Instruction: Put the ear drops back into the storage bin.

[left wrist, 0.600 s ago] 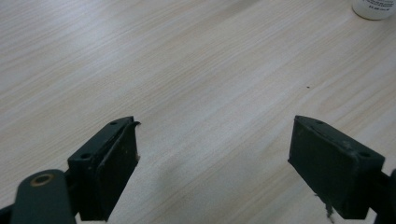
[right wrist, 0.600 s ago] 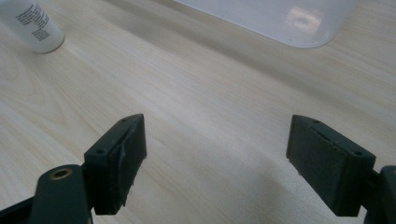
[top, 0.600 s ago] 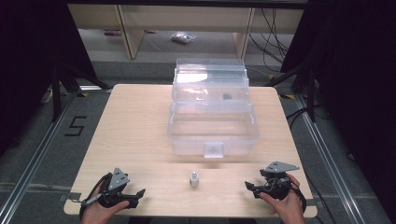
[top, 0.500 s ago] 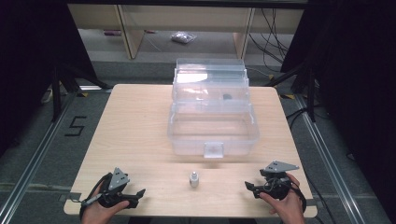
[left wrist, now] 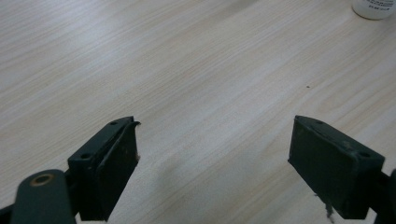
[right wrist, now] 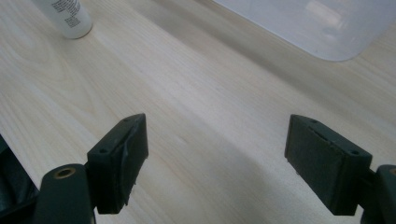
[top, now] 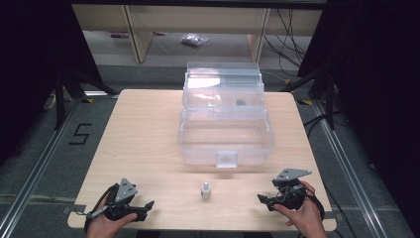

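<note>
A small white bottle [top: 205, 190] stands upright near the front edge of the wooden table [top: 143, 134], midway between my two hands. Its base shows at the top right of the left gripper view as the bottle [left wrist: 375, 8], and at the top left of the right gripper view as the bottle [right wrist: 67, 17]. My left gripper [top: 147, 206] rests at the front left, open, with nothing between its jaws. My right gripper [top: 263, 199] rests at the front right, also open and holding nothing. Behind the bottle sits a clear plastic box [top: 225, 124] with its lid up.
The clear box has a front latch [top: 226, 158] and a small dark item [top: 241, 103] on its upper tier. A corner of the box [right wrist: 322, 28] shows in the right gripper view. Shelving and cables lie beyond the table's far edge. A floor mark "5" [top: 79, 134] is at the left.
</note>
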Motion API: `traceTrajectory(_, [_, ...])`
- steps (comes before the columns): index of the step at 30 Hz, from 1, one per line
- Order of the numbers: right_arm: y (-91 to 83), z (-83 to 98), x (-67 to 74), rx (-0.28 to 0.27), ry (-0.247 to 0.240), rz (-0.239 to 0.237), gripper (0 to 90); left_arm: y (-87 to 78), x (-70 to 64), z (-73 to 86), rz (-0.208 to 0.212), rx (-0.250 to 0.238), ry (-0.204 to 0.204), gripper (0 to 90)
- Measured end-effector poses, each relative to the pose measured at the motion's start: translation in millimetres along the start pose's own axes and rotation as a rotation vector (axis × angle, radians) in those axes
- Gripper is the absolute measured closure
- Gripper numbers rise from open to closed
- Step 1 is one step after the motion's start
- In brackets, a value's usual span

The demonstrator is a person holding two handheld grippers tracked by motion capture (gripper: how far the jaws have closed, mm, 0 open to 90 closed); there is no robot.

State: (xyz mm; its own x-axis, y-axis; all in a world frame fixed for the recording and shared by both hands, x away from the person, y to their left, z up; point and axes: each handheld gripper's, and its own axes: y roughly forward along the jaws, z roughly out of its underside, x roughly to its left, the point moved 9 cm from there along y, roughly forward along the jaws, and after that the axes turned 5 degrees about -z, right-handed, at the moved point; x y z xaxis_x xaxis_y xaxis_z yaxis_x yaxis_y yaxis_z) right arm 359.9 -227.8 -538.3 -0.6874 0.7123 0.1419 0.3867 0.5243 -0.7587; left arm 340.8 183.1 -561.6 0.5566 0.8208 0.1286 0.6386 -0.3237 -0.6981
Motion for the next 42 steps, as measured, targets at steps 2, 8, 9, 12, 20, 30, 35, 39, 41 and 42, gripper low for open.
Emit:
traceTrajectory(2, [-0.5,-3.1,0.3,0.004,-0.027,0.004,22.7,0.2,0.1,0.2,0.000,0.002,0.001,14.9])
traceTrajectory(8, [-3.8,-9.8,11.8,0.085,-0.036,-0.019,24.1,0.8,-0.8,0.1,0.002,0.002,-0.001,14.9])
traceTrajectory(9, [-2.9,-12.8,13.9,0.079,-0.041,-0.016,24.1,0.8,-0.9,0.1,0.003,0.002,-0.001,14.9])
traceTrajectory(12, [-3.7,-19.5,20.4,0.112,-0.066,-0.027,24.9,0.7,-0.7,0.2,0.002,0.001,-0.001,14.9])
traceTrajectory(20, [10.1,-42.2,46.0,0.174,-0.180,-0.066,27.6,0.6,-0.4,0.1,0.002,0.001,0.000,15.0])
traceTrajectory(30, [23.9,-61.3,65.5,0.217,-0.272,-0.109,29.5,0.4,-0.5,0.3,0.003,0.002,-0.001,15.0])
traceTrajectory(35, [31.4,-67.5,75.5,0.240,-0.292,-0.128,29.9,0.6,-0.5,0.5,0.003,0.003,-0.002,15.0])
traceTrajectory(39, [34.9,-72.0,79.8,0.244,-0.327,-0.144,30.0,0.6,-0.2,0.6,0.001,0.003,-0.003,15.0])
traceTrajectory(41, [35.7,-73.3,81.9,0.245,-0.329,-0.148,30.0,-0.2,0.1,1.4,0.000,0.015,0.003,15.0])
traceTrajectory(42, [35.3,-73.6,82.7,0.247,-0.322,-0.144,30.0,0.4,-0.5,0.7,0.004,0.004,-0.001,15.0])
